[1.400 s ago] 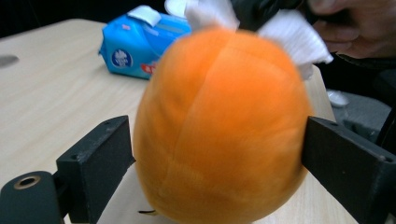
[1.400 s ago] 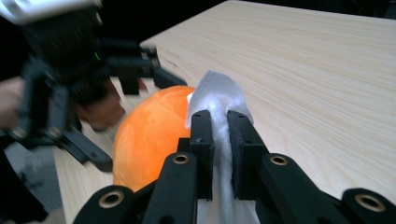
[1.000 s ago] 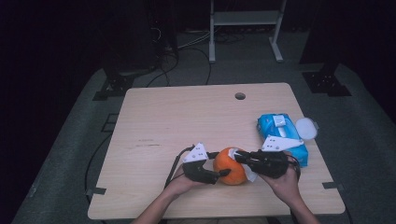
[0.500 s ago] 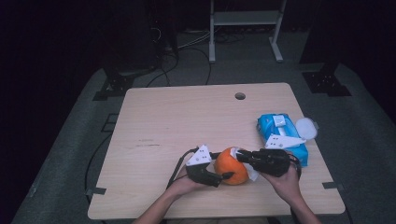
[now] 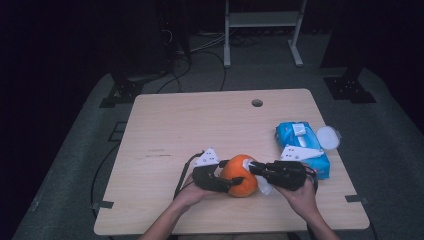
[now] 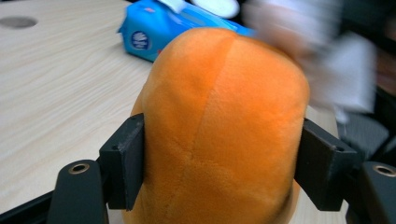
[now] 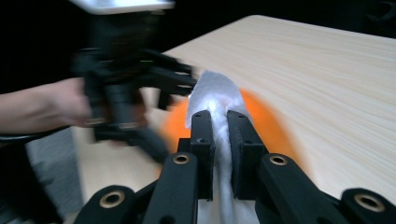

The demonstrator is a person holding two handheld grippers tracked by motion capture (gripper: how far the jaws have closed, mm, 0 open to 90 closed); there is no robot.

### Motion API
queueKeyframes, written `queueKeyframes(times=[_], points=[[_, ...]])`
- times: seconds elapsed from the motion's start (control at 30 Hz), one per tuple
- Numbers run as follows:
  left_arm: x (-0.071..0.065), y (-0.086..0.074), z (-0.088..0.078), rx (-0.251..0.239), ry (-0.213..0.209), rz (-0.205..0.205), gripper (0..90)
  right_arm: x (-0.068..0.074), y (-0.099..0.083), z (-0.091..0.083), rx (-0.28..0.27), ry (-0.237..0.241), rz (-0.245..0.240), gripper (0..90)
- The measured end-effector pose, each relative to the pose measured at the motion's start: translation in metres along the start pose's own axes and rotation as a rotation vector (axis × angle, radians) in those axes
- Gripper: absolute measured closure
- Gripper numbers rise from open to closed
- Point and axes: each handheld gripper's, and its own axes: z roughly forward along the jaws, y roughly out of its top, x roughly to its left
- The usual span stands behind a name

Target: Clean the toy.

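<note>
Wiping in hand: orange plush ball (image 5: 241, 175), near the table's (image 5: 200, 120) front edge, is clamped between the left gripper's (image 5: 218, 181) pads to be steadied; a white wipe (image 7: 215, 100) is pinched in the right gripper's (image 5: 260, 170) narrow jaws, laid over it. Blue wipe pack (image 5: 302, 147) kept within reach.

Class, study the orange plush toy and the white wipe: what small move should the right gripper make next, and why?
Probably draw the white wipe across the orange plush toy in a short stroke. The right gripper is shut on the wipe, which already lies against the toy, and the left gripper clamps the toy from both sides above the table, so it should stay steady.
</note>
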Motion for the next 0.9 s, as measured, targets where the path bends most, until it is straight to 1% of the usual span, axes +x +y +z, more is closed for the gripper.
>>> queueKeyframes(times=[0.03,0.07,0.1,0.13,0.2,0.27,0.3,0.33,0.4,0.43,0.47,0.5,0.57,0.63,0.7,0.73,0.77,0.8,0.87,0.9], points=[[0.002,-0.001,0.000,-0.003,0.002,-0.015,27.1,0.005,0.001,0.003,0.009,0.024,-0.014,80.8],[0.002,-0.001,0.000,-0.004,-0.002,-0.016,27.1,0.010,0.001,0.006,0.028,0.026,-0.038,80.8],[0.002,-0.002,0.000,-0.002,-0.001,-0.006,27.2,0.014,0.001,0.010,0.046,0.013,-0.069,80.8],[0.001,-0.002,-0.001,0.000,0.000,-0.003,27.3,0.015,0.001,0.011,0.051,-0.003,-0.087,80.8],[-0.001,-0.003,-0.002,0.004,0.003,0.021,28.0,0.010,0.002,0.009,0.045,-0.016,-0.078,80.8],[-0.002,-0.003,-0.001,0.006,0.001,0.035,28.1,0.002,0.001,0.003,0.029,-0.040,-0.054,80.7],[-0.002,-0.004,-0.001,0.009,-0.003,0.043,28.1,-0.003,0.001,0.000,0.019,-0.057,-0.040,80.7],[-0.002,-0.004,-0.001,0.010,-0.005,0.047,28.1,-0.009,0.000,-0.004,0.013,-0.088,-0.026,80.6],[-0.003,-0.004,-0.001,0.012,-0.007,0.065,27.9,-0.019,-0.003,-0.007,0.024,-0.131,-0.006,80.6],[-0.003,-0.004,-0.001,0.011,-0.004,0.065,27.6,-0.024,-0.006,-0.008,0.031,-0.129,0.020,80.6],[-0.004,-0.004,-0.001,0.010,-0.003,0.064,27.3,-0.027,-0.011,-0.007,0.035,-0.114,0.040,80.6],[-0.004,-0.005,0.000,0.010,-0.002,0.064,26.9,-0.026,-0.012,-0.006,0.039,-0.107,0.040,80.7],[-0.003,-0.005,0.001,0.006,0.001,0.050,25.8,-0.017,-0.010,-0.004,0.038,-0.099,0.013,80.7],[-0.003,-0.005,0.002,0.003,0.002,0.042,25.7,-0.006,-0.004,-0.002,0.027,-0.062,-0.009,80.7],[-0.005,-0.005,0.002,0.003,0.004,0.046,25.6,0.003,0.001,0.001,0.027,-0.040,-0.049,80.7],[-0.006,-0.005,0.002,0.008,0.008,0.054,25.3,0.006,0.002,0.003,0.032,-0.045,-0.066,80.7],[-0.006,-0.005,0.001,0.012,0.006,0.057,24.9,0.006,0.003,0.003,0.038,-0.056,-0.077,80.6],[-0.006,-0.005,0.001,0.014,0.001,0.067,24.2,0.004,0.003,0.002,0.034,-0.059,-0.069,80.6],[-0.007,-0.004,0.001,0.016,-0.019,0.086,20.7,-0.005,0.000,0.000,0.032,-0.062,-0.040,80.5],[-0.007,-0.004,0.000,0.019,-0.028,0.104,19.5,-0.009,-0.002,-0.001,0.029,-0.058,-0.022,80.5]])
